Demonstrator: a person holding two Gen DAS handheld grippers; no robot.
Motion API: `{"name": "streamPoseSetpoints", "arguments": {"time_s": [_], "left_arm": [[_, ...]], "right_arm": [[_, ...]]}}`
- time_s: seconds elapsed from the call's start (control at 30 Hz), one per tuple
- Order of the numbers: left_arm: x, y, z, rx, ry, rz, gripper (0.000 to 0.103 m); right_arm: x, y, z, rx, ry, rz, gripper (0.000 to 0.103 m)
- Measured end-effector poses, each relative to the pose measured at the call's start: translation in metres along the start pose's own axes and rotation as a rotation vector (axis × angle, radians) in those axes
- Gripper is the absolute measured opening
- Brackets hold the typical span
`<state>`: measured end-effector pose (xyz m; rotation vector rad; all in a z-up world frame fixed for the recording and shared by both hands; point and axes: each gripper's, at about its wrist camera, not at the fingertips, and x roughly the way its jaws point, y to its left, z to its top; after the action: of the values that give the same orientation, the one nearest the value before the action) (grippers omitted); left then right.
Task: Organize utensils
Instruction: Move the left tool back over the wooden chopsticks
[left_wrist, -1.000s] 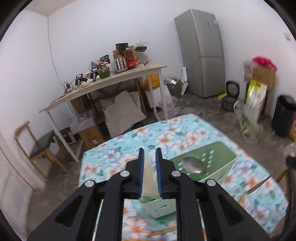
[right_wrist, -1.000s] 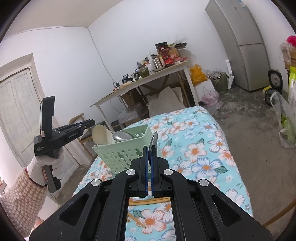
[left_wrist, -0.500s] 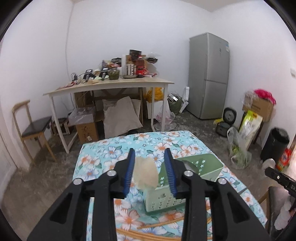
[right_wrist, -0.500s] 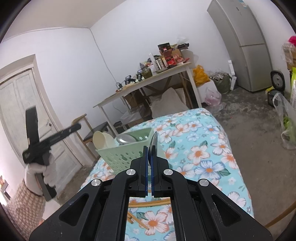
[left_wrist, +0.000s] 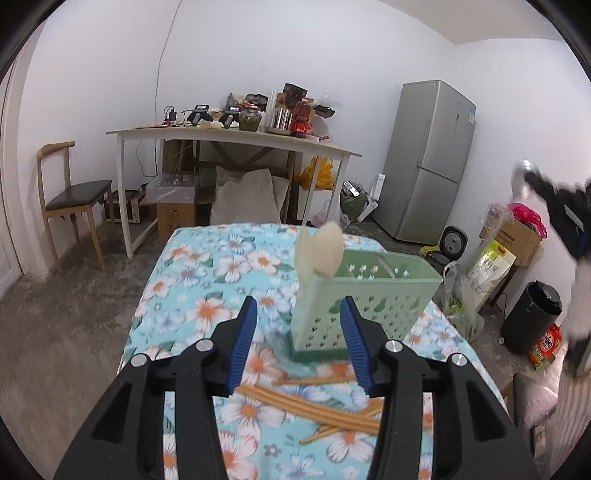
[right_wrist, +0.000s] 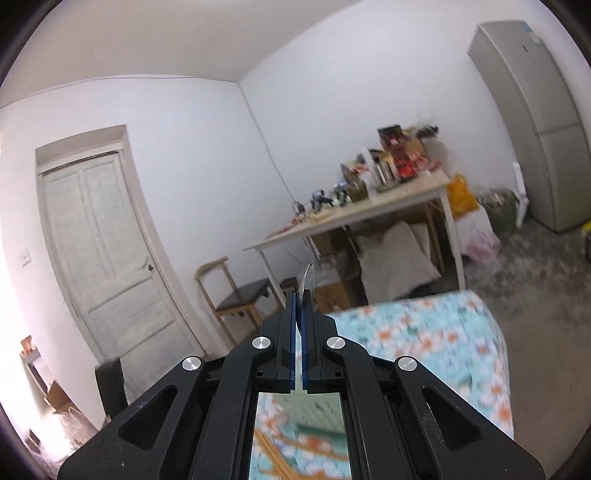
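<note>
Claw work first: our left claw (left_wrist: 297, 328) stands spread, its jaws having just been opening, with nothing pinched between them; the pale spoon (left_wrist: 322, 252) now stands in the near end of the green basket (left_wrist: 364, 297) on the flowered desk (left_wrist: 207, 280). Our right claw (right_wrist: 300, 314) is pressed together on a metal spoon (right_wrist: 307, 283), whose bowl sticks up edge-on past the tips, held high above the desk in a blurred view. We judge the step in hand to be carrying this spoon to the basket. To do it well, we would bring it over the open top, tip the handle down, lower it beside the pale spoon, and let go only once the handle is inside, so that the light basket does not topple. Wooden chopsticks (left_wrist: 325, 406) lie loose on the desk just before the basket, yet to be gathered. As for writing, a red packet (left_wrist: 546, 347) on the floor seems to read OMO; the fridge (left_wrist: 430, 162) carries a small sticker we cannot read
</note>
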<state>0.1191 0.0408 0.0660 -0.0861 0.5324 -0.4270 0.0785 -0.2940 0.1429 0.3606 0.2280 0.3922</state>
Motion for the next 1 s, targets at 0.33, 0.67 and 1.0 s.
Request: {"name": "streamPoseSetpoints", "arguments": {"time_s": [0.33,0.67,1.0], "left_arm": [[-0.004,0.019,-0.024,-0.025,0.021,-0.007,0.046],[-0.003,0.027,-0.033,-0.054,0.034,-0.016,0.047],[-0.002,0.019,-0.046,-0.078,0.057,-0.037,0.051]], "right_arm": [[0.085,0.001,-0.023,-0.127,0.115,-0.067,0.001],[0.1,-0.01,-0.062,-0.221,0.237,-0.173,0.009],[0.046,-0.002,-0.075,-0.117,0.192,-0.154,0.037]]}}
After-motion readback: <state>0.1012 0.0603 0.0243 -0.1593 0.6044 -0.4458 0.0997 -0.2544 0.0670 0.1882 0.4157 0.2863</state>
